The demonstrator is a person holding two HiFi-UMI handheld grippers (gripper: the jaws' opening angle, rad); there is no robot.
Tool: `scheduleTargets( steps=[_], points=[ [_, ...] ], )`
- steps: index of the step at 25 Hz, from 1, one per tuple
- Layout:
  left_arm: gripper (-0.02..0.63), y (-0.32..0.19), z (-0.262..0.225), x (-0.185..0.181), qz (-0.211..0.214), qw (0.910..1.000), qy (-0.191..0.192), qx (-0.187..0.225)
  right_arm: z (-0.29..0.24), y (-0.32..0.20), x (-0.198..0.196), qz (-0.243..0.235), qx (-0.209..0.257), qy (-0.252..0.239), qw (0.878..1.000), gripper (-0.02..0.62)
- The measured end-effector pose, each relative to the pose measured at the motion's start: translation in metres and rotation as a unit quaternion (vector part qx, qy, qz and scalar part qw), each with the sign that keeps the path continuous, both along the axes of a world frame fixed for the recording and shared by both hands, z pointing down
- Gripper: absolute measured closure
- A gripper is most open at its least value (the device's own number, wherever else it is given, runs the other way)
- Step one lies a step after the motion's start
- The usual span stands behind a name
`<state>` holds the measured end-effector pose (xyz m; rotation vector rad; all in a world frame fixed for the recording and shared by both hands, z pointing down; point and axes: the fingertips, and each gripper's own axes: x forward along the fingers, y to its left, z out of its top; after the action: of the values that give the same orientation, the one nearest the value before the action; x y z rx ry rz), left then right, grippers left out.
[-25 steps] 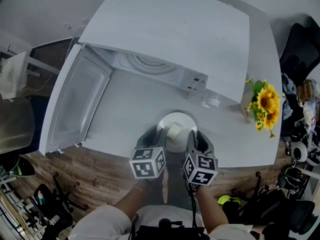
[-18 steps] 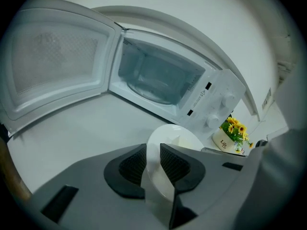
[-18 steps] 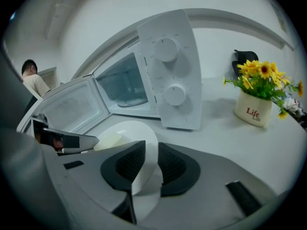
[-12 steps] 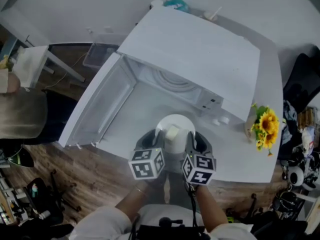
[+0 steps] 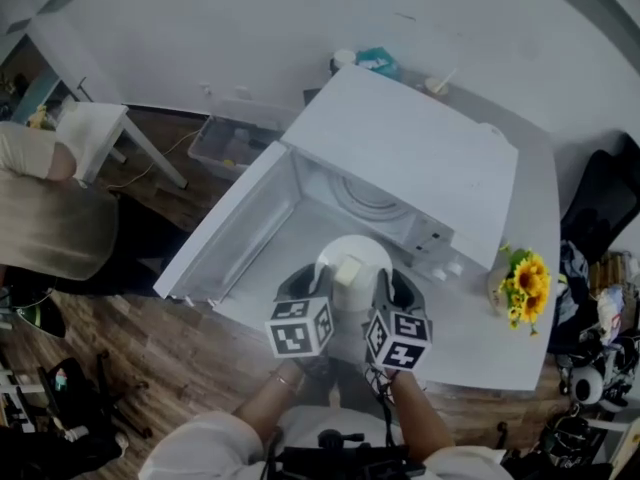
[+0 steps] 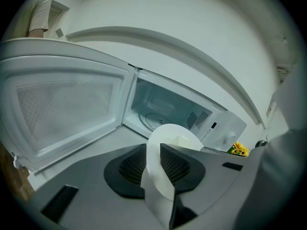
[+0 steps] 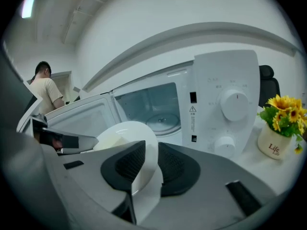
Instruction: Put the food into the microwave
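A white plate [image 5: 352, 255] carries a pale block of food [image 5: 347, 268]. My left gripper [image 5: 304, 286] is shut on the plate's left rim and my right gripper [image 5: 392, 288] is shut on its right rim. The plate hangs in front of the white microwave [image 5: 410, 158], whose door [image 5: 235, 230] stands open to the left. In the left gripper view the plate rim [image 6: 156, 176] sits pinched between the dark pads, with the cavity [image 6: 160, 110] beyond. In the right gripper view the plate rim [image 7: 146, 174] is clamped the same way, and the turntable [image 7: 163, 121] shows inside.
A pot of yellow flowers [image 5: 520, 286] stands on the white table [image 5: 480, 343] right of the microwave's knobs [image 7: 233, 104]. A person [image 5: 45, 213] stands at the far left beside a small white table [image 5: 95, 128]. Cluttered gear lies on the floor at right.
Both grippers have risen with the plate and carried it toward the microwave's opening. The head view now shows the back wall and the person at left.
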<state>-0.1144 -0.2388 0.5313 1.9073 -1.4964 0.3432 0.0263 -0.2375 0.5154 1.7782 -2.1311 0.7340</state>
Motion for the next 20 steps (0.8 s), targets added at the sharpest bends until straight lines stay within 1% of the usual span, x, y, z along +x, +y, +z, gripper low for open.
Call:
scheduleTargets(
  steps=[5, 9, 20],
  points=[
    [0.503, -0.022, -0.017, -0.009, 0.002, 0.9997, 0.004, 0.022, -0.020, -0.020, -0.008, 0.004, 0.027, -0.001, 1.000, 0.511],
    [0.503, -0.040, -0.015, -0.012, 0.006, 0.9996, 0.007, 0.028, -0.022, -0.039, -0.011, 0.005, 0.041, 0.002, 0.999, 0.514],
    [0.505, -0.088, -0.001, -0.009, 0.011, 0.9992, 0.007, 0.037, -0.007, -0.082, -0.007, 0.031, 0.053, -0.007, 0.998, 0.522]
  ],
)
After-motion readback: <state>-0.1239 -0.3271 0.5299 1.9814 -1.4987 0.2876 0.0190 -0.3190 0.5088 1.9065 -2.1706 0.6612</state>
